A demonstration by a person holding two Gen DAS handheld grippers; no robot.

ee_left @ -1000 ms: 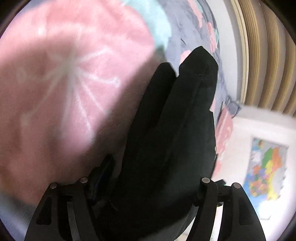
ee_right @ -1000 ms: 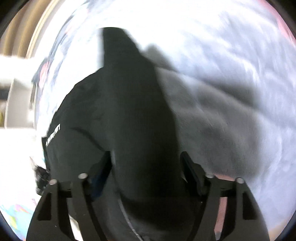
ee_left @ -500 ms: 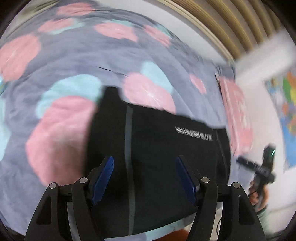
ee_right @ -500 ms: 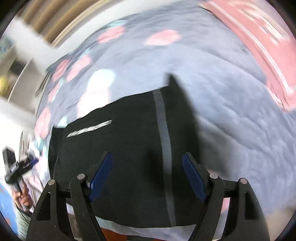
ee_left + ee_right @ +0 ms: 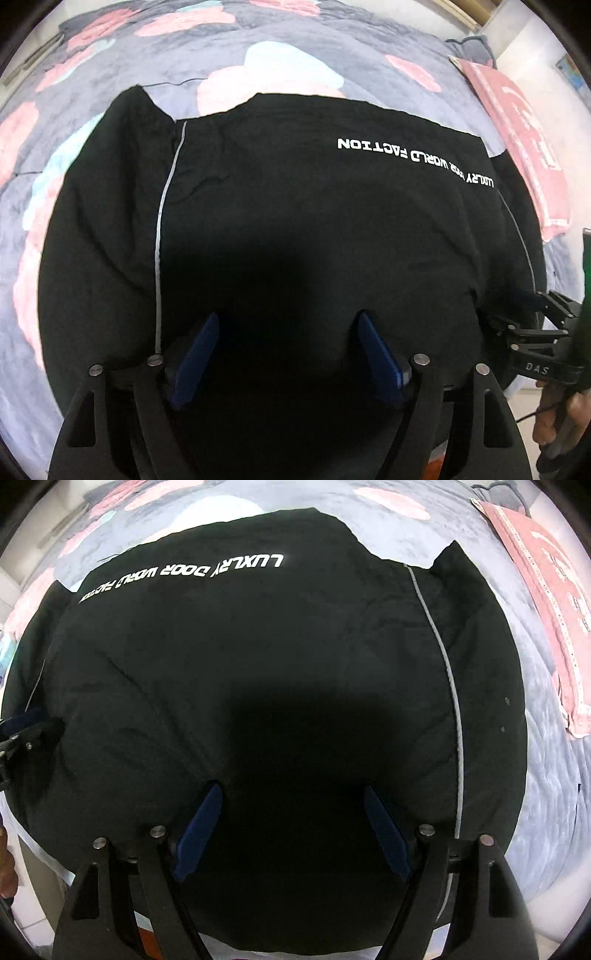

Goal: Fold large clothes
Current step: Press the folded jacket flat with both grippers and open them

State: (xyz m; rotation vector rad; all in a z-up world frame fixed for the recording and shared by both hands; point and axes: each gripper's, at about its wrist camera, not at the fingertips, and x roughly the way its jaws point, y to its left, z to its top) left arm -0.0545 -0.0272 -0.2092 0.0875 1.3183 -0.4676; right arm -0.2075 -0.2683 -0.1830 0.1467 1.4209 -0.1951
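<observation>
Right, both my grippers hang over the black garment [image 5: 295,221], which lies spread on the bed [image 5: 92,74], hem edge toward me, white lettering [image 5: 413,158] across the far part. Left gripper [image 5: 288,354]: fingers [image 5: 195,354] apart, nothing between them, jaws just been opening wider, cloth lying below and not pinched. Right gripper [image 5: 291,830]: fingers [image 5: 388,838] apart too, empty.

Step in hand, as I judge it: a fold's been laid down and let go, so I'm btwn folds. The garment looks roughly rectangular w/ 2 pointed corners sticking up at the far edge, 1 per side, prob. sleeves tucked in. Next move calls for picking 2 matching grab points, likely the near edge or the side panels outside the grey piping [image 5: 443,672], pinching both layers together, then carrying them over evenly so the fold doesn't skew.

Materials: garment is matte black, thickish, soft, few shallow creases, w/ thin reflective-looking piping down each side. Bed cover is fleecy grey w/ pink & pale-blue blobs; it'll drag on the fabric a bit. A pink pillow [image 5: 517,140] sits off to the side, well apart.
</observation>
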